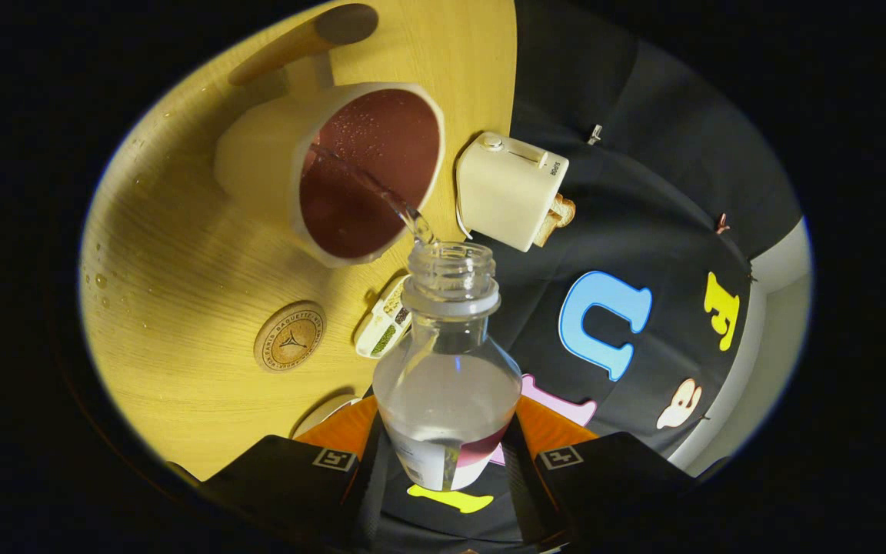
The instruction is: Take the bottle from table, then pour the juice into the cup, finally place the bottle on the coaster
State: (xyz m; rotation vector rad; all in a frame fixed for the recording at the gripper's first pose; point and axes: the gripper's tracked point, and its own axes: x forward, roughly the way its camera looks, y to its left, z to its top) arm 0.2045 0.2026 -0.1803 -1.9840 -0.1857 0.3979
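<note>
The gripper (447, 462) is clamped on the bottle (447, 385), one finger pressing each side of its lower body, so the bottle runs straight ahead from between the fingers with its open neck pointing away. It is held tipped because the pour is under way: clear liquid lies pooled toward the shoulder, and a thin stream (381, 196) leaves the mouth and arcs into the cup (320, 169).

Taking the bottle as the landmark, the round wooden coaster (290, 335) lies on the surface (174, 254) off to the left of its shoulder, bare and waiting for the last step. A small white compartmented box (388, 319) sits just beside the neck, partly behind it. The cup stands just beyond the mouth and a little left, its dark-red inside wet with droplets; the stream lands within its rim. A cream toaster (508, 192) with bread in it stands beyond the mouth to the right, at the surface's edge. A wooden handle (304, 38) lies farthest off, past the cup.

The whole view is rolled and pitched, which suggests the holding hand is turned at the wrist to tilt the bottle over the cup.
</note>
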